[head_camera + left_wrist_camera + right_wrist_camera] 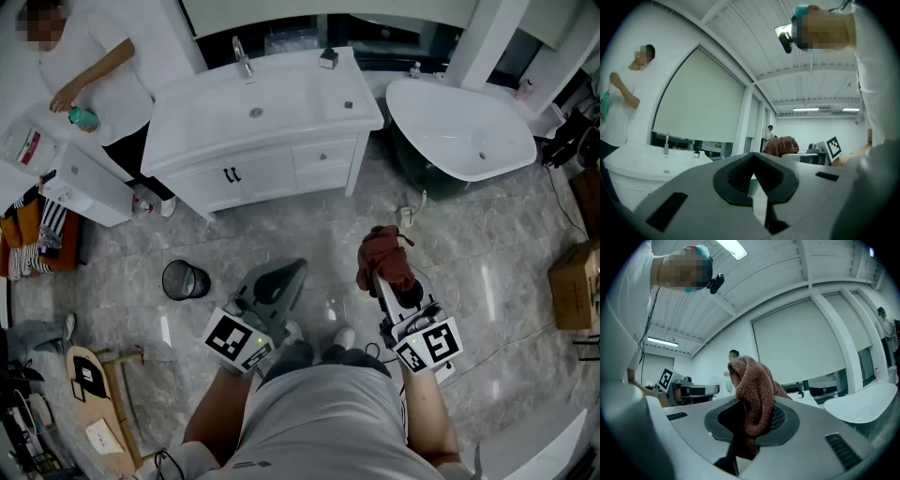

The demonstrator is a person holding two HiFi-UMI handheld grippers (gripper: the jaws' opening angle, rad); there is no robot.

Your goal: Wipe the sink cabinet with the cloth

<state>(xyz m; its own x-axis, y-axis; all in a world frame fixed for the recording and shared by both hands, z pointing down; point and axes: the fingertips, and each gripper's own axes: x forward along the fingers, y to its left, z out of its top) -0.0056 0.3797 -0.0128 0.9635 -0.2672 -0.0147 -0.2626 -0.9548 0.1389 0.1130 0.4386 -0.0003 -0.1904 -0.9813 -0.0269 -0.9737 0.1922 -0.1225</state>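
Observation:
The white sink cabinet point(272, 164) with a faucet point(242, 56) stands against the far wall, well ahead of both grippers. It also shows low at the left of the left gripper view point(642, 164). My right gripper point(382, 281) is shut on a reddish-brown cloth point(384, 255), which bunches up out of its jaws point(757, 390). This gripper point(752, 420) is held over the floor, tilted upward. My left gripper point(286, 274) hangs beside it, shut with nothing in its jaws point(752, 176). The cloth point(780, 145) shows to its right.
A white bathtub point(469, 131) stands right of the cabinet. A black bin point(186, 279) sits on the tiled floor at the left. A person point(94, 56) stands by a white unit point(89, 183) at the upper left. A cardboard box point(574, 286) is at the right edge.

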